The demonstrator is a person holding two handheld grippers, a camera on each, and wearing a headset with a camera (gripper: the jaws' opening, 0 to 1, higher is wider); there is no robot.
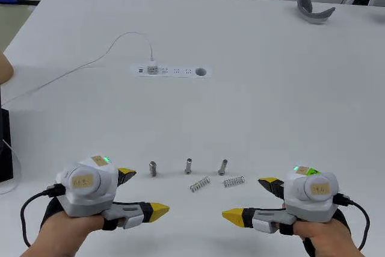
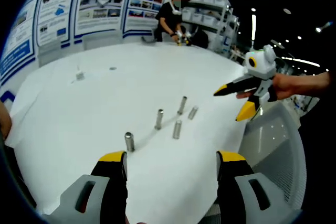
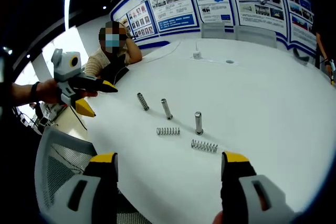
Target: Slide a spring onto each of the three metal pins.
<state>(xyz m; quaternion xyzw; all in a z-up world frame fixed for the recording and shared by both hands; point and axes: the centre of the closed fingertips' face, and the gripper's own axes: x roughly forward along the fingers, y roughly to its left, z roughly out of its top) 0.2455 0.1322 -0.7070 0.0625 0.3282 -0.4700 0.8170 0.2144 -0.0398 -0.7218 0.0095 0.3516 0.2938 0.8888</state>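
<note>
Three short metal pins stand in a row on the white table (image 1: 252, 88). The left pin (image 1: 153, 168) wears a spring (image 3: 142, 101); the middle pin (image 1: 188, 165) and right pin (image 1: 222, 167) are bare. Two loose springs (image 1: 200, 183) (image 1: 234, 181) lie flat just in front of them. My left gripper (image 1: 144, 192) is open at the lower left, short of the pins, its jaws empty (image 2: 172, 157). My right gripper (image 1: 249, 198) is open at the lower right, also empty (image 3: 169, 158). Each gripper faces the other across the pins.
A white power strip (image 1: 170, 71) with a plugged charger and a cable lies mid-table. A grey curved band (image 1: 314, 9) rests at the far right corner. A seated person (image 3: 113, 51) is beyond the table's left edge, and a mesh chair (image 3: 58, 166) is near it.
</note>
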